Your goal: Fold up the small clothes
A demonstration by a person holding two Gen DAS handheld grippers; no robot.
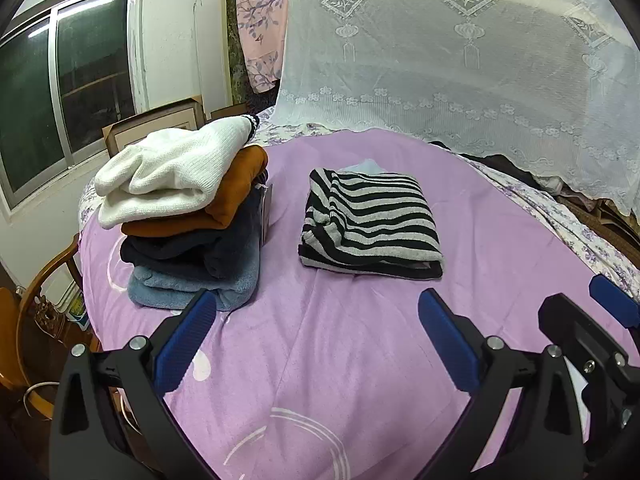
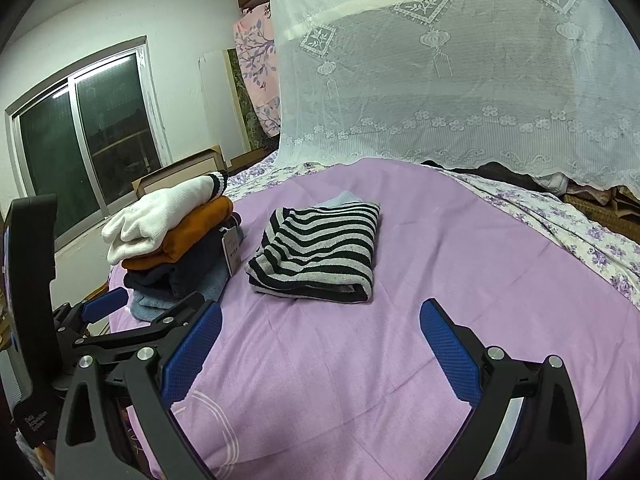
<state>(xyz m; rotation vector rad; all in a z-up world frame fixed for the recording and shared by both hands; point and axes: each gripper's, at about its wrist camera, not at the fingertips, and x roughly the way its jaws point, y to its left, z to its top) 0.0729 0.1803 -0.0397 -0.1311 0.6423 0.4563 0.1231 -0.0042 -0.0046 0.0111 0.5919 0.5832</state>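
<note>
A folded black-and-grey striped garment [image 1: 370, 222] [image 2: 320, 256] lies flat on the purple bedsheet [image 1: 320, 360] [image 2: 440, 280], with a pale blue piece peeking out behind it. To its left stands a stack of folded clothes [image 1: 188, 216] [image 2: 172, 240]: white knit on top, then orange, dark navy and light blue. My left gripper [image 1: 316, 308] hovers open over the sheet, short of the striped garment, holding nothing. My right gripper [image 2: 320, 320] is also open and empty, just in front of the same garment. The right gripper's blue finger [image 1: 612, 304] shows at the right edge of the left wrist view.
A white lace mosquito net [image 1: 460, 60] [image 2: 460, 60] hangs over the far side of the bed. A floral sheet [image 2: 560, 216] edges the purple one at the right. A window [image 1: 60, 92] and wooden chair [image 1: 36, 320] stand left of the bed. The left gripper's body [image 2: 36, 300] sits at the left.
</note>
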